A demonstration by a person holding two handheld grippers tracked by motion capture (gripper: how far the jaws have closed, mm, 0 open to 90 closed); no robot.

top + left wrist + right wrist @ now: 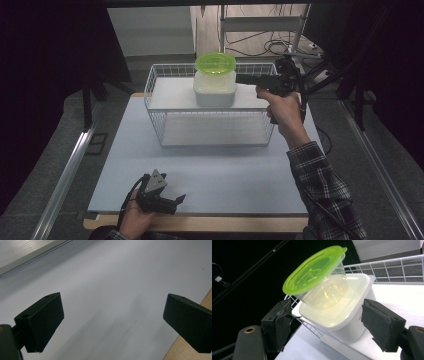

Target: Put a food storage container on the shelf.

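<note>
We hold our right gripper (325,322) open beside the clear, green-lidded round plastic tub (322,282) in the white square container (347,315); our left gripper (112,322) rests open.

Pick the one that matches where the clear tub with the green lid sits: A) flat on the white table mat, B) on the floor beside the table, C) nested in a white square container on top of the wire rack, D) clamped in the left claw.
C: the clear tub with its green lid sits inside the white square container on the upper shelf of the wire rack.
</note>
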